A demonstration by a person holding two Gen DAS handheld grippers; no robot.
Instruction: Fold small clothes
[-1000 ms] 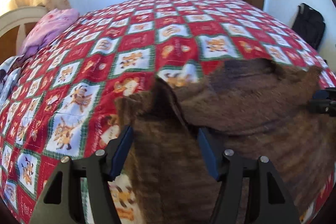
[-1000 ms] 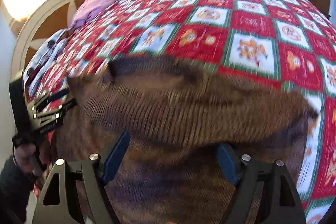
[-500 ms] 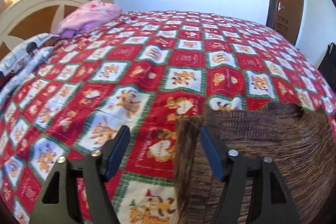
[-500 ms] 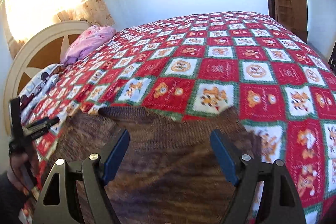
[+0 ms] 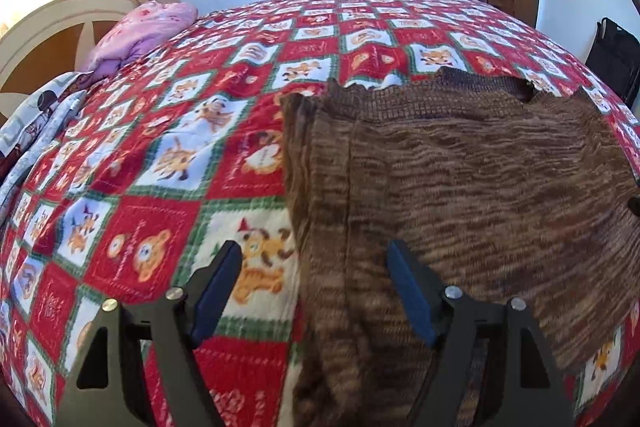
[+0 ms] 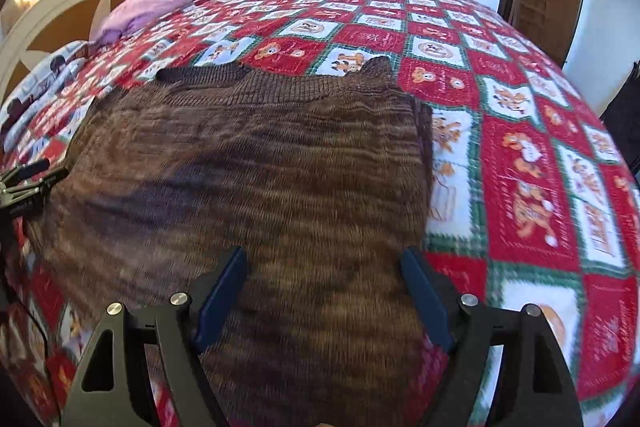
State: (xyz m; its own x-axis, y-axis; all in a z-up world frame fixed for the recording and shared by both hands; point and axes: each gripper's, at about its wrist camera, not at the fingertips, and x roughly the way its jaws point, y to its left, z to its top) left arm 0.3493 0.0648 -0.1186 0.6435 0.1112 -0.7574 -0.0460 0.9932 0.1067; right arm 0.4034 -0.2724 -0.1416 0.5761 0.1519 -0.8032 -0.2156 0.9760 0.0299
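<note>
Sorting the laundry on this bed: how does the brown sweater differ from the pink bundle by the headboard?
The sweater is brown, striped knit; the pink bundle looks smooth and printed. The sweater lies spread fairly flat near both open grippers; the bundle sits heaped in a lump at the far corner. The sweater fills much more of both views. Both rest on the red checked quilt.

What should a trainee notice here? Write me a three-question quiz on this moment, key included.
1. True or false: the left gripper is shut on the brown knit sweater.
2. What does the sweater lie on?
A. bare floor
B. red patchwork quilt
C. wooden table
3. Fill in: the pink bundle lies near the bed's ____.

Key
1. False: both the left and the right gripper are open.
2. B
3. headboard
</note>
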